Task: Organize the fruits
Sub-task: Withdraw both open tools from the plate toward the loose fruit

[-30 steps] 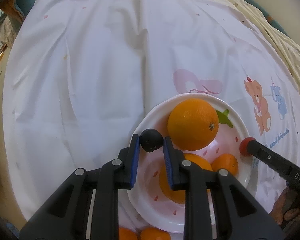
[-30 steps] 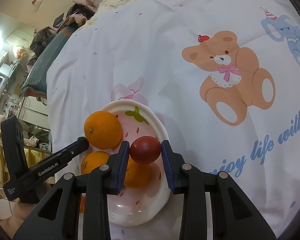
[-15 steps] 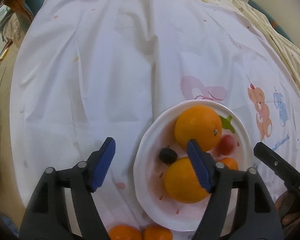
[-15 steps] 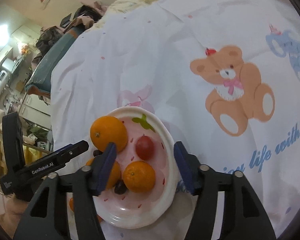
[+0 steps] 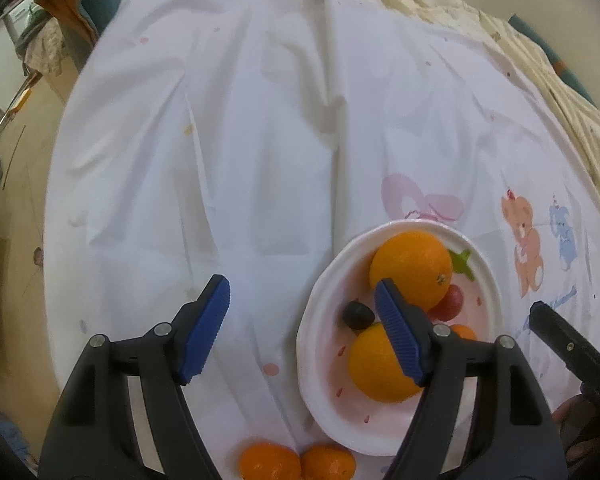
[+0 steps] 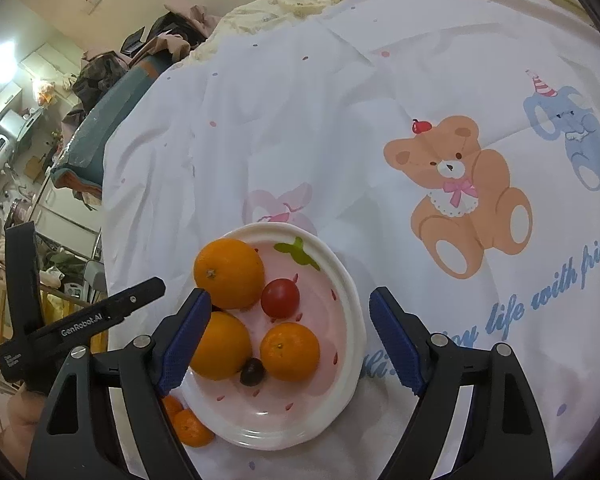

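1. Left tool (image 5: 302,320) is hanging wide open with nothing between its blue pads, and right tool (image 6: 290,334) is gaping just as wide, also empty.
2. The plate (image 6: 342,280) is sitting on the bedsheet (image 6: 300,120) right under the right tool's open jaws; from the left tool it is lying off toward the right pad.
3. On the plate, two big oranges (image 6: 229,273) are crowding the right tool's left pad, with a red fruit (image 6: 280,298), a smaller mandarin (image 6: 290,351) and a dark grape (image 6: 252,372) resting between the pads.
4. Judging by the layout, the step in hand looks like the gap between placements: two loose mandarins (image 5: 270,462) are lying off the plate, low between the left tool's arms, touching each other beside the plate's near rim.
5. The next move is probably calling for the left tool to be dipping down and back toward those two, straddling one and closing gently so it is not rolling away on the soft sheet.
6. Free room on the plate is showing toward the right tool's right pad.
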